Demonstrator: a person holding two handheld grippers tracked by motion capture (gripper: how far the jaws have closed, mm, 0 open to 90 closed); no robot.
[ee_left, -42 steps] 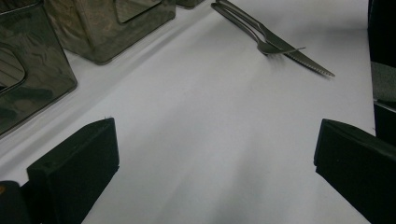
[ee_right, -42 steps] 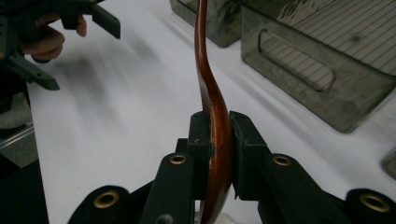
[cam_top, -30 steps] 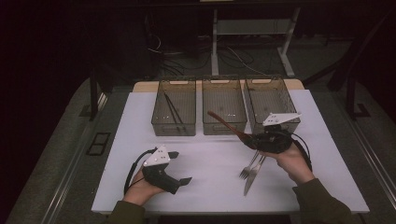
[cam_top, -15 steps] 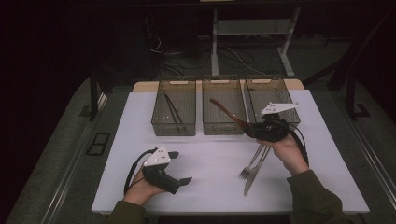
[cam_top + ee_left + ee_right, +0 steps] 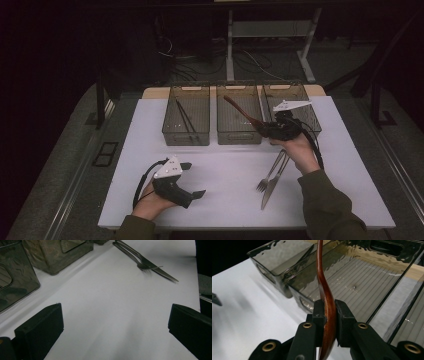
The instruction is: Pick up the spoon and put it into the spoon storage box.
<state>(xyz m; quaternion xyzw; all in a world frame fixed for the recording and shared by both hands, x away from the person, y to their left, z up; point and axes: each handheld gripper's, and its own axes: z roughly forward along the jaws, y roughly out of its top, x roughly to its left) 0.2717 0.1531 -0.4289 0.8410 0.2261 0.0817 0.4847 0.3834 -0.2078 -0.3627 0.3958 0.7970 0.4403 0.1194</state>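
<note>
Seen from the high view, a white table top [image 5: 225,175] carries three smoked translucent bins in a row along its far edge. The right gripper [image 5: 265,131] clamps a wooden spoon [image 5: 239,111] by its handle. The spoon slants up and away over the near wall of the middle bin [image 5: 237,136], with its bowl end above that bin's interior. In the right gripper view the two black jaws press on either side of the reddish-brown, curved handle [image 5: 327,312], and the ribbed floor of the middle bin [image 5: 352,287] lies behind it. The spoon is off the table and touches neither bin wall in the pictures.

The left bin [image 5: 186,120] holds a pair of dark chopsticks [image 5: 185,119] lying lengthwise. The right bin [image 5: 306,115] sits partly behind the right gripper and its grey plate.

A fork [image 5: 269,175] and a table knife [image 5: 272,184] lie side by side on the table top, touching, just nearer the person than the right hand. The left gripper view shows the same pair, with the serrated blade [image 5: 165,275] beside the fork's tines.

The left gripper [image 5: 196,194] rests on the near left of the table, its jaws spread wide and grasping nothing. Bare white surface lies between them in the left gripper view.
</note>
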